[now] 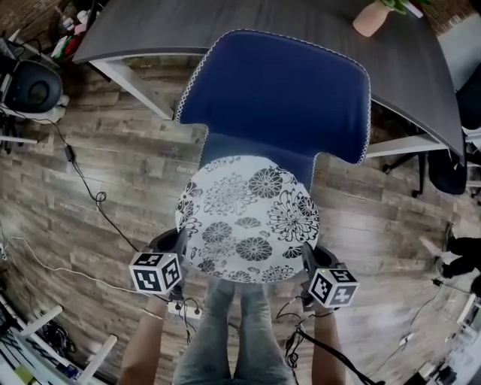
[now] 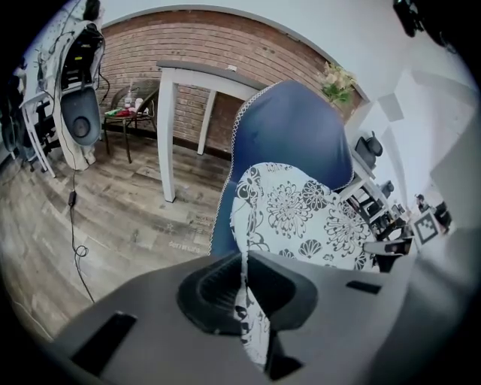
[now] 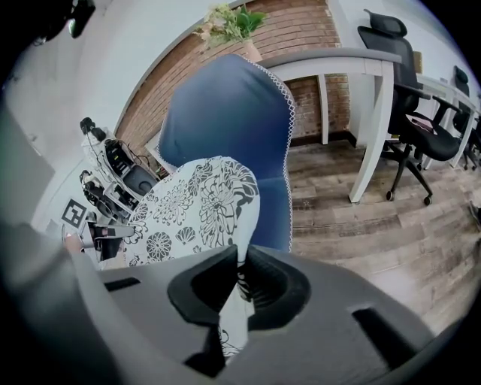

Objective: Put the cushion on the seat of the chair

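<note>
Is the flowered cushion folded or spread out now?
Spread out: the cushion shows its full round face, with the left gripper and right gripper shut on its near edge.

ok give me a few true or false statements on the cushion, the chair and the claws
1. The left claw and the right claw are each shut on the edge of the cushion. True.
2. The cushion is plain red. False: it is white with a dark flower print.
3. The chair is blue. True.
4. The plant pot stands on the floor. False: it stands on the grey table.
</note>
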